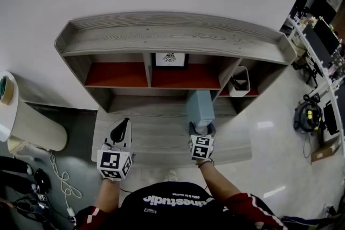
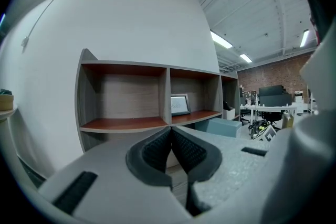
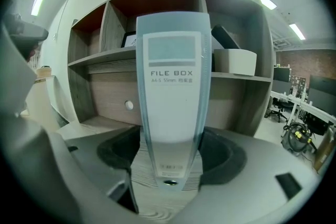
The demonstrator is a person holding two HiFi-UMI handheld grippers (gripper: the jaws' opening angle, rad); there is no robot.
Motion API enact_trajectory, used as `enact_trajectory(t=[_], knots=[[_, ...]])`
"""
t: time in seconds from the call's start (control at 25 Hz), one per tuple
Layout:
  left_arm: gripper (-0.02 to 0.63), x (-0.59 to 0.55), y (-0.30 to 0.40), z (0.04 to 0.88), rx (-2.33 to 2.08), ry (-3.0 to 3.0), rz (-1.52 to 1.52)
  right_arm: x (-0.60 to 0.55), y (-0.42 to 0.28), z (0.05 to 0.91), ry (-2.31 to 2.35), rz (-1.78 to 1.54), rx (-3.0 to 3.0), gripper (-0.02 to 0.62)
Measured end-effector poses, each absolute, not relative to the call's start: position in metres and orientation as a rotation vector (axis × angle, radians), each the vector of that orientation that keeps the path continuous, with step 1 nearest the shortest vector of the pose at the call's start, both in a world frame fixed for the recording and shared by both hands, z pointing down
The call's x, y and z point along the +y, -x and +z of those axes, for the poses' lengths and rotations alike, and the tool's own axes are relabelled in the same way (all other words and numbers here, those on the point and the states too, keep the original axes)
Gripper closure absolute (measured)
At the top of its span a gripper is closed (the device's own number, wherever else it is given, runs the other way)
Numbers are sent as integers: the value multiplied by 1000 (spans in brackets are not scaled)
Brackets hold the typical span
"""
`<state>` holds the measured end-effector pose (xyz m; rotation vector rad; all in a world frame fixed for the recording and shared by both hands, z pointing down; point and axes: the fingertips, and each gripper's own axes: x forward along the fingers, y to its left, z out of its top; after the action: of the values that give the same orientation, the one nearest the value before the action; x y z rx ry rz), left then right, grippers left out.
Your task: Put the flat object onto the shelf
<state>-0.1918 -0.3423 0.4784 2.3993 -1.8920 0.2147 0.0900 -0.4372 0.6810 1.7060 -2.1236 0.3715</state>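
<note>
The flat object is a pale blue-grey file box point(image 1: 199, 107), standing upright on the grey wooden desk board point(image 1: 156, 134) of the shelf unit point(image 1: 172, 35). My right gripper point(image 1: 201, 127) is just in front of it. In the right gripper view the file box point(image 3: 173, 86) stands between the jaws of the right gripper point(image 3: 170, 155), with slivers of board showing on both sides, so the pads do not press on it. My left gripper point(image 1: 123, 125) hovers over the board's left part. In its own view the left gripper point(image 2: 170, 149) is shut on nothing.
The upper compartments have red floors point(image 1: 116, 75). A framed picture point(image 1: 170, 59) stands in the middle one and a white bin point(image 1: 239, 82) in the right one. A white cylinder point(image 1: 27, 121) and cables point(image 1: 59, 178) are on the left. Office desks point(image 1: 323, 35) stand far right.
</note>
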Motion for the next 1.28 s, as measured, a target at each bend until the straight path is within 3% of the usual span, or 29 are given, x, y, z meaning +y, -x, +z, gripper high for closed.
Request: enact_trajectory(t=[1.28], knots=[[600, -202, 251, 462, -1891, -2421, 118, -293, -77, 625, -1849, 328, -2108, 264]])
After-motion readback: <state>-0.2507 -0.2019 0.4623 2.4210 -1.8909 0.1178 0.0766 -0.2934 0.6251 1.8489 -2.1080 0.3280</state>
